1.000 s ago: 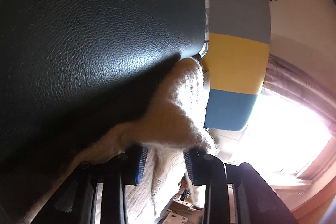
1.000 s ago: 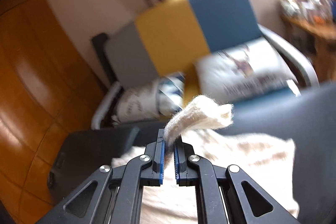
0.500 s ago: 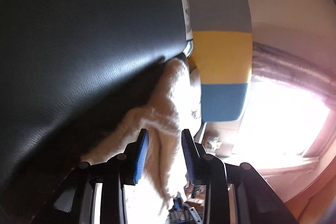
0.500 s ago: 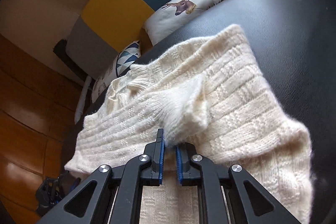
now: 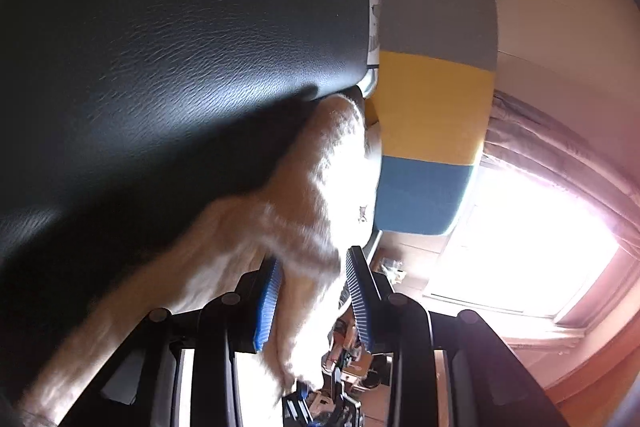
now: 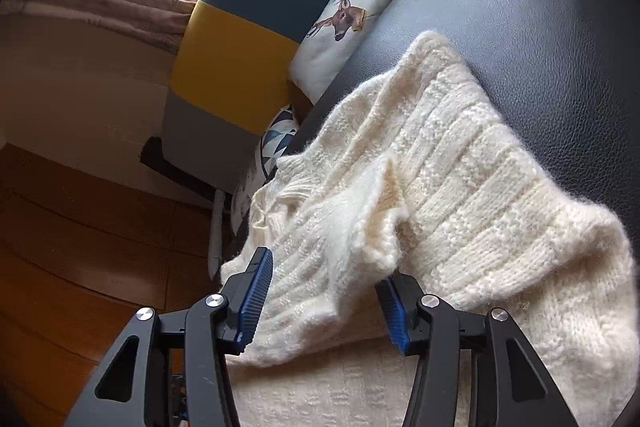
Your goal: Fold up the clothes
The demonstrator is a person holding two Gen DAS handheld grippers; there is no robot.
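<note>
A cream knitted sweater [image 6: 460,195] lies spread on a black leather surface [image 6: 540,27]. One sleeve [image 6: 352,219] is folded over onto the sweater's body. My right gripper [image 6: 324,267] straddles that sleeve's cuff; its jaws are opening and the blue pads [image 6: 256,291] stand clear of the wool. In the left wrist view, turned on its side, a bunch of the sweater [image 5: 320,187] runs off the leather surface [image 5: 180,47] and between the pads. My left gripper [image 5: 314,257] is shut on it.
A chair with a blue, yellow and grey back [image 6: 248,39] stands just past the surface's far edge, with a deer-print cushion [image 6: 360,39] on it. Wooden floor [image 6: 60,247] lies to the left. A bright window [image 5: 520,235] glares in the left wrist view.
My right gripper came down with the sleeve, laid it on the sweater's body and opened off it. The left gripper kept its hold and barely moved.
</note>
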